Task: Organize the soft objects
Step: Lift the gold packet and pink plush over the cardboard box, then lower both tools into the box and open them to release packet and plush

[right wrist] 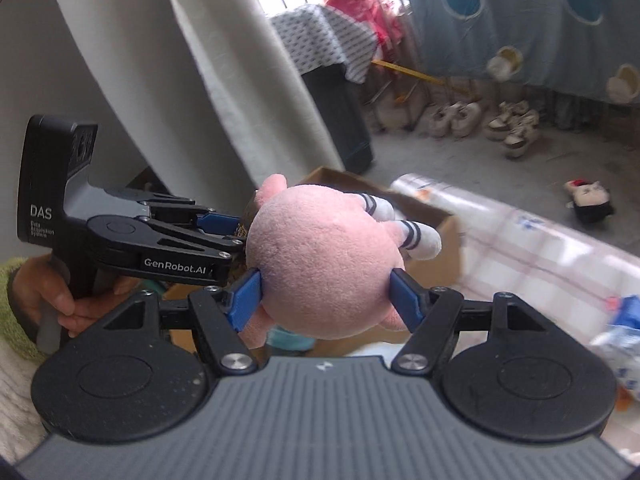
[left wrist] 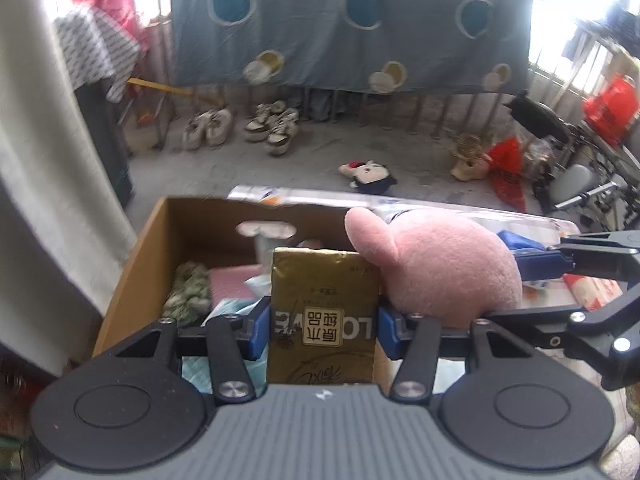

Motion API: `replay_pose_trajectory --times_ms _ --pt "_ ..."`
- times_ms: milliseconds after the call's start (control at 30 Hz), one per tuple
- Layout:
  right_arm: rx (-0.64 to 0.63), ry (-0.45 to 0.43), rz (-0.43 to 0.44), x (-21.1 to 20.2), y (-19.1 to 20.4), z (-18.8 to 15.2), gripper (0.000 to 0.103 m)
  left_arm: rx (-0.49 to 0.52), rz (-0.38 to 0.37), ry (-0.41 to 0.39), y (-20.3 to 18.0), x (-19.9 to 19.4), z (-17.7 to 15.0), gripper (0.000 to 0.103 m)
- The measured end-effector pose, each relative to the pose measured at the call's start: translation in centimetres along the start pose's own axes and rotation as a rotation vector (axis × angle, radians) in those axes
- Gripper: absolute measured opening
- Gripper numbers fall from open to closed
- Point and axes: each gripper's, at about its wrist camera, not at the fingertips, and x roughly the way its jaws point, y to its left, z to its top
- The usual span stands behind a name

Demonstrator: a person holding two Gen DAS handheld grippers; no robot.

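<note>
Hanging over the open cardboard box [left wrist: 132, 248], a gold pack [left wrist: 324, 316] is pinched by the left gripper [left wrist: 324, 330], while the pink plush [right wrist: 324, 264] is squeezed by the right gripper [right wrist: 326, 296], touching alongside.

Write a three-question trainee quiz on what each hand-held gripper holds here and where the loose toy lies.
1. True or false: the left hand-held gripper is shut on a gold paper tissue pack.
2. What does the right hand-held gripper hold? A) white shoe B) round pink plush toy C) red bag
3. Fill in: the small black-haired doll lies on the ____, beyond the brown cardboard box.

Key: 1 true; 2 B; 3 floor.
</note>
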Motion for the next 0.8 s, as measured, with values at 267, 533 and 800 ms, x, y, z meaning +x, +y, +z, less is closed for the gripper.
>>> replay_pose_trajectory --times_ms 267,533,800 --pt "0.047 0.138 0.037 9.0 1.5 0.7 0.068 -0.123 -0.052 0.071 6.4 5.1 -2.5 0.053" --pt "0.112 0.137 -0.052 11.3 -1.2 0.3 0.068 -0.035 -0.083 0.152 5.7 9.6 -4.5 0.053" --pt "0.141 0.119 -0.055 11.5 -3.2 1.0 0.068 0.08 -0.043 0.243 2.9 13.3 -5.5 0.054"
